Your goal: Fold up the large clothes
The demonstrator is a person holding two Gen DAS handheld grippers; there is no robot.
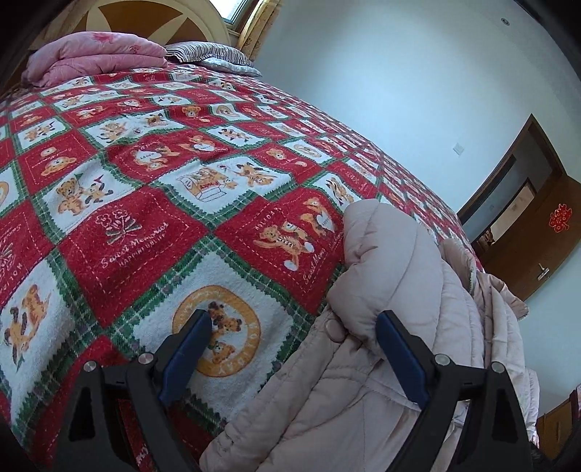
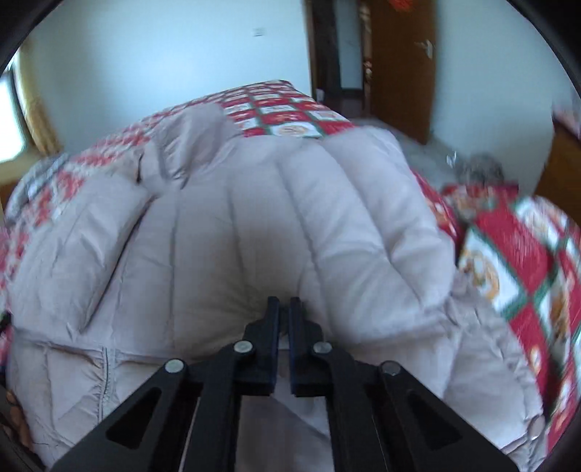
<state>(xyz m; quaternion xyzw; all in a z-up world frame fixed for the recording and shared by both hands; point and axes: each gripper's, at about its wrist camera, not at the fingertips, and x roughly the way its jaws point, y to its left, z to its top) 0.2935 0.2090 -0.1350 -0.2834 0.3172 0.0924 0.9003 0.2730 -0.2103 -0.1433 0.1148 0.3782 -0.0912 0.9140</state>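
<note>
A pale pink-beige quilted puffer jacket point(image 1: 392, 290) lies bunched on a bed with a red, white and green bear-print blanket point(image 1: 152, 225). My left gripper point(image 1: 294, 326) is open, its jaws wide apart just above the jacket's edge and the blanket, holding nothing. In the right wrist view the jacket point(image 2: 276, 218) fills the middle of the frame. My right gripper point(image 2: 285, 308) is shut, its tips pinching a fold of the jacket's fabric.
A pink folded quilt point(image 1: 94, 54) and a striped pillow point(image 1: 210, 54) lie at the head of the bed by the wooden headboard point(image 1: 145, 21). A brown door point(image 2: 403, 65) stands open beyond the foot of the bed. The blanket point(image 2: 519, 254) hangs over the bed's edge at right.
</note>
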